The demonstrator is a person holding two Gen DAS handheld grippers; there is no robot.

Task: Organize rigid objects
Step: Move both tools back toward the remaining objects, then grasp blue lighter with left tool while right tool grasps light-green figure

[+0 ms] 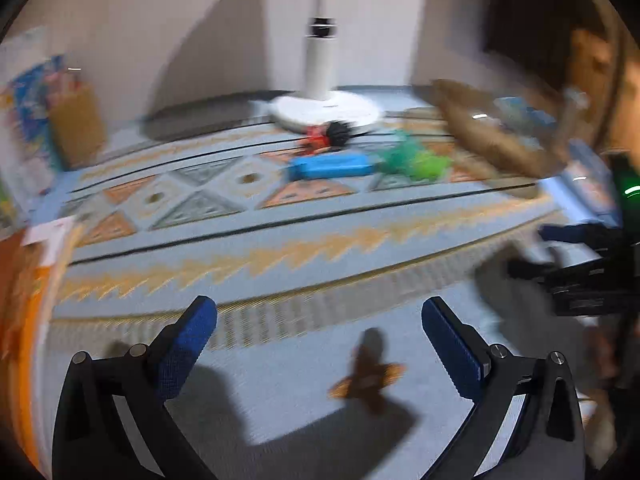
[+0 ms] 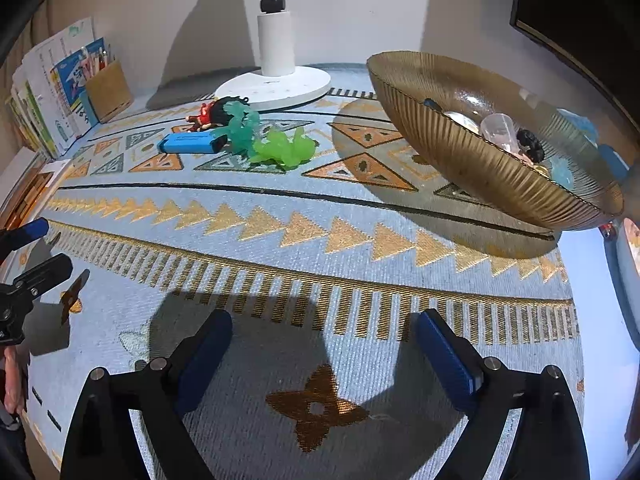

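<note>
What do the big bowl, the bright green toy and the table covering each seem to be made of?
Bowl: likely amber-tinted glass or clear plastic; fine ribs, glossy highlights, its contents show through the wall.
Green toy: soft-looking translucent rubber or plastic; light glows through it.
Table covering: woven cloth, matte; thread texture visible in the gold pattern.

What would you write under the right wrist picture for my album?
Open right gripper hovers over the patterned cloth, toys waiting beside the gold bowl.

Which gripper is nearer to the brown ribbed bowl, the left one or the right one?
Right. The right gripper hovers open in front of the brown ribbed bowl, just below it in its view. The left gripper is open too, farther off to the left.
</note>
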